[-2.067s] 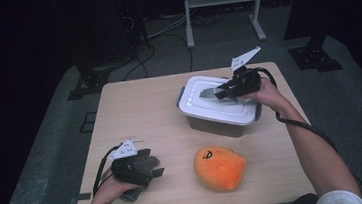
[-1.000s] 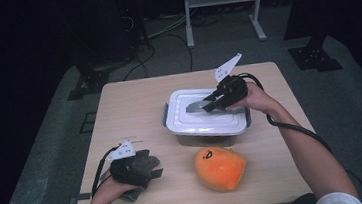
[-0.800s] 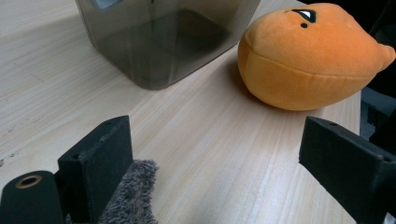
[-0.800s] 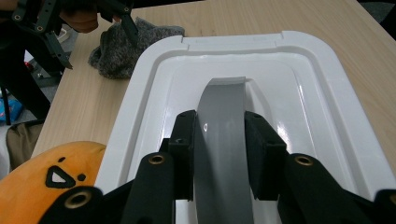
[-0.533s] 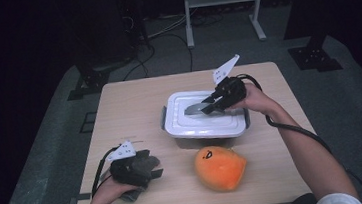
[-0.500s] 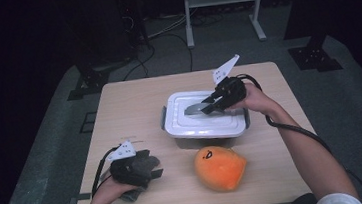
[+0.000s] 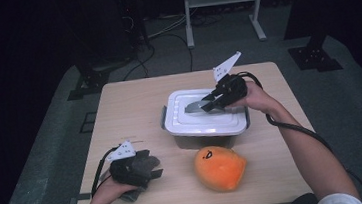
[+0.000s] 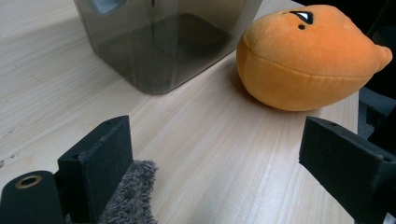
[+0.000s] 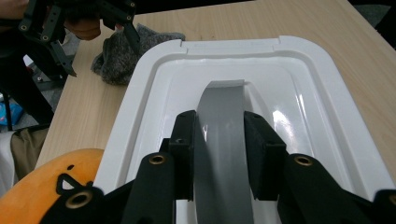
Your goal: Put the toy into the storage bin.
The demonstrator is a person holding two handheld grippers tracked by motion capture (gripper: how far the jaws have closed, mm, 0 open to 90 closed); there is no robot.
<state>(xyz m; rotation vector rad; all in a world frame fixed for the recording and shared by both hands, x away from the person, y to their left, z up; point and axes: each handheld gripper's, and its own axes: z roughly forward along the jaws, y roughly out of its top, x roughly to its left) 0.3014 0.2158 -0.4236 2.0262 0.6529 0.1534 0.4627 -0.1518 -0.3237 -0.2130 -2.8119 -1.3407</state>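
The right gripper [image 9: 219, 154] stands clamped on the grey handle [image 9: 222, 140] of the white lid [image 7: 204, 114], askew over the translucent storage box [image 8: 163, 37] mid-table, where a slipping grip could drop it, while the left gripper [image 8: 224, 172] rests spread apart.

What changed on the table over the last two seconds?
The right gripper, shut on the grey handle, has carried the white lid leftward and toward the person; it now sits offset above the box. The left gripper, open by the grey cloth, and the orange plush toy stayed put.
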